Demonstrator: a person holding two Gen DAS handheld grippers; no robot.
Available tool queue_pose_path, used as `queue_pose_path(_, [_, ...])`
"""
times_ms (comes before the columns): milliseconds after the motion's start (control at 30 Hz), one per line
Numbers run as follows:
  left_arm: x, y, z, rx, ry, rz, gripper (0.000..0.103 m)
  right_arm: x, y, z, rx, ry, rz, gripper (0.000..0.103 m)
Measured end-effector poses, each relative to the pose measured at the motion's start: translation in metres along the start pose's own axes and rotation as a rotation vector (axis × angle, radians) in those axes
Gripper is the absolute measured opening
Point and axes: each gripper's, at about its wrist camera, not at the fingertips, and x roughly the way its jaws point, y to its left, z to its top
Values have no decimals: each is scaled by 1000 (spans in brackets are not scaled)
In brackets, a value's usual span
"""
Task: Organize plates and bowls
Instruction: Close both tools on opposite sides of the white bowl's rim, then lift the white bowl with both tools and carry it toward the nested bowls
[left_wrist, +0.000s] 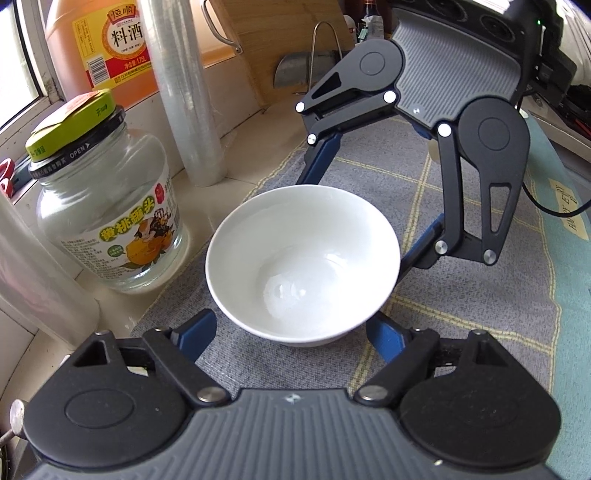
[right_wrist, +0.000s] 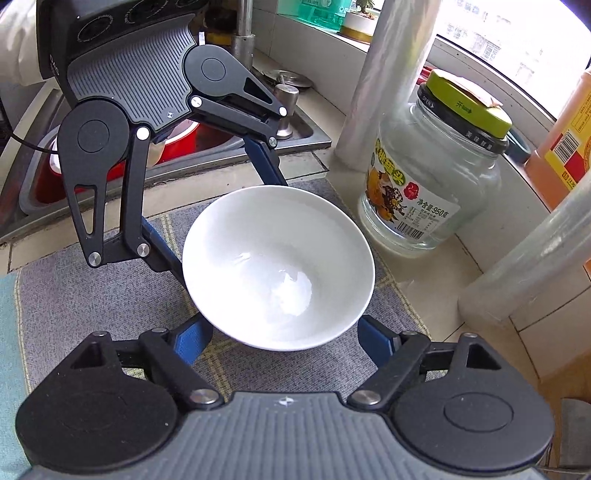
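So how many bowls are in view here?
1. A white bowl sits on the grey checked mat, with both grippers' fingers around it. More dishes may lie outside both views.

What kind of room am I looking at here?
Most likely a home kitchen counter by a window. A steel sink sits behind the mat, a big bottle of cooking wine and a glass jar stand by the sill, and a white bowl rests on the cloth.
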Motion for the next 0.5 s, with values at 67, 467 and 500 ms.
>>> queue_pose_path(67, [0, 0, 1, 12, 0, -2, 87, 1, 0, 1, -6, -1, 5, 88])
queue_pose_path(467, [-1, -5, 6, 72, -7, -4, 84, -1, 2, 1, -31, -4, 2, 85])
queue_pose_path(500, [-1, -5, 6, 71, -7, -5, 84, -1, 2, 1, -31, -4, 0, 85])
